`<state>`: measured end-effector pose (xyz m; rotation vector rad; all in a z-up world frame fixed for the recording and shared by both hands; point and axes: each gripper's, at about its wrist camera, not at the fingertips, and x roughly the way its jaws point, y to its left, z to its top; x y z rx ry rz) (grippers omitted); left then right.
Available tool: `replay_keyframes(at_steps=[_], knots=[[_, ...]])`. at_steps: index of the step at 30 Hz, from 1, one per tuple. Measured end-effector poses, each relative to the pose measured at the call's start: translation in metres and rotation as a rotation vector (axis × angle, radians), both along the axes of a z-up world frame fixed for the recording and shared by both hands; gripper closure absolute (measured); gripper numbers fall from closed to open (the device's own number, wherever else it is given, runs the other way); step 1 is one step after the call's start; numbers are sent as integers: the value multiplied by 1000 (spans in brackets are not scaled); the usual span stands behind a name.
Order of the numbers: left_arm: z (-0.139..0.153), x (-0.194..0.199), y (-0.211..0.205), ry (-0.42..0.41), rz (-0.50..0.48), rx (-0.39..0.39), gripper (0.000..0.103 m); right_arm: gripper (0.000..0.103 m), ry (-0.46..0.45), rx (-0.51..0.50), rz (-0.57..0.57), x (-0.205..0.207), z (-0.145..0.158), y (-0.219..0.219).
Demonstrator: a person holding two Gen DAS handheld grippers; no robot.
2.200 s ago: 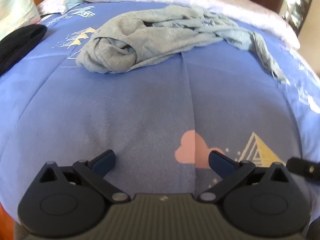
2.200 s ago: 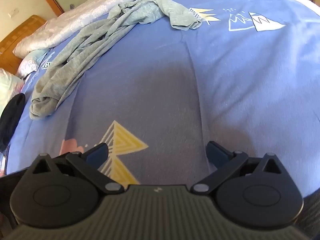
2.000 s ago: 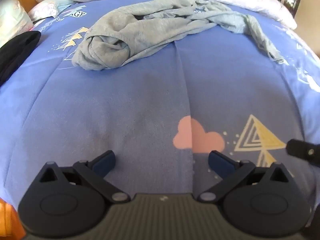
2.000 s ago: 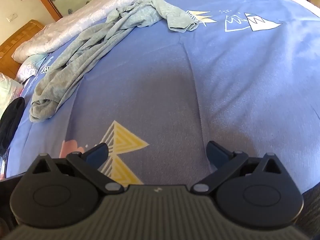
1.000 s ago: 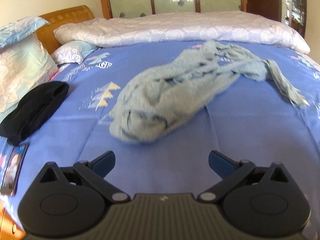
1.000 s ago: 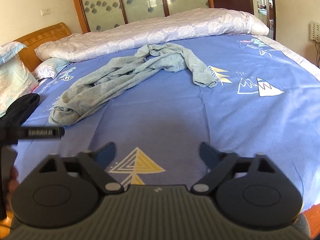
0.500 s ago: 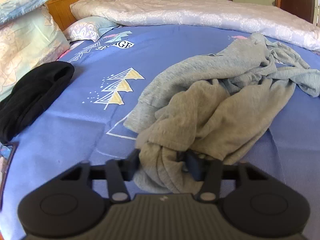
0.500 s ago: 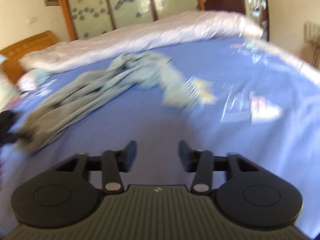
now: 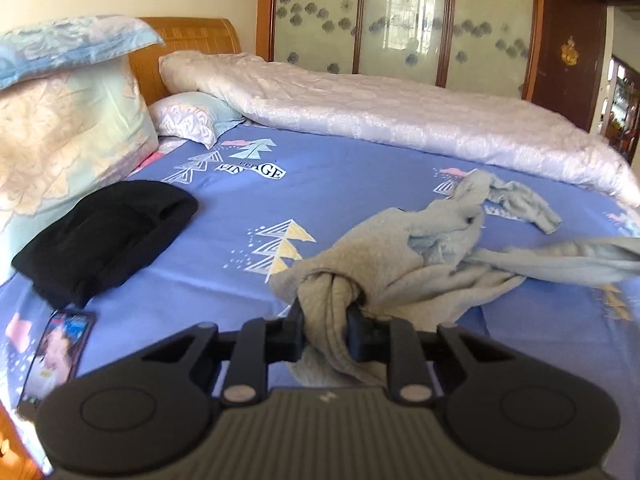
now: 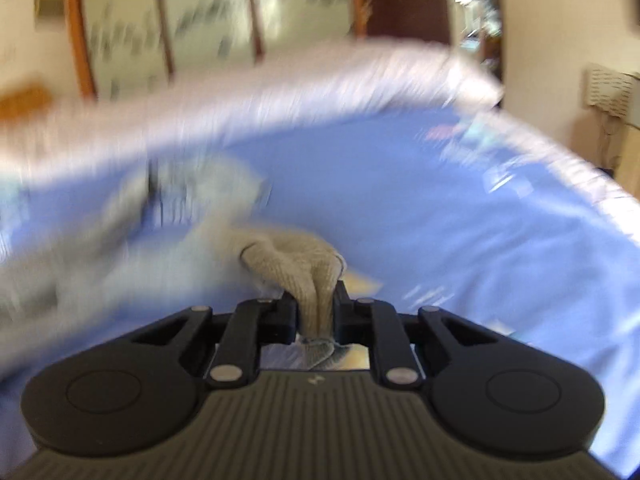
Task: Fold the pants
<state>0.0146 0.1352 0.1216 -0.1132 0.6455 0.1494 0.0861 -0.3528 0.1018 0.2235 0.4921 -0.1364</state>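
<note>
Your left claw (image 9: pixel 325 322) is clenched on a bunched end of the grey pants (image 9: pixel 404 264), with cloth spilling over both fingers. Your right claw (image 10: pixel 316 312) is clamped on another gathered end of the pants (image 10: pixel 296 268); that view is badly blurred. The pants lie crumpled on the blue bed sheet (image 9: pixel 340 184), toward the middle of the bed. A black garment (image 9: pixel 104 236) rests near the bed's left edge, beside the pillows (image 9: pixel 68 128), well apart from the pants.
</note>
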Motion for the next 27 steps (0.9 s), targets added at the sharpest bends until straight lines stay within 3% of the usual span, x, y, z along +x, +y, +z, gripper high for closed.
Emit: replay_keyframes(at_steps=[4,6,8,10,12,13,14,16,19,20,24,27], knots=[[7,-32,21,28,-7,-34,84,85,-126,4,-130,-97,67,-64],[3,-42,30,50,-20,-84,84,85,-157,8,-195,-136,89,-93],[-8,-45,28,88,-34,-81,84,85,-145,21,-252,-162,97,-116],[-23,-45,18,131,-50,-65,76,79,-101,3,-293,-172,91,-128],[-40,-41,7,189,-50,-14,65,60,-11,0,-345,-168,66,-137],[-49,-40,3,227,-45,7,59,38,32,-1,-358,-158,48,-137],[-54,-40,2,248,-38,8,58,29,77,-8,-382,-154,32,-139],[-57,-47,8,257,-9,-23,49,30,160,-8,-479,-158,1,-139],[-53,-61,26,237,18,-106,24,32,135,155,-476,-181,-22,-147],[-52,-65,30,233,21,-140,21,33,133,195,-462,-193,-28,-146],[-65,-68,27,276,-24,-276,20,37,140,239,-371,-210,-45,-122],[-82,-62,11,320,-31,-293,34,42,155,261,-346,-192,-45,-115]])
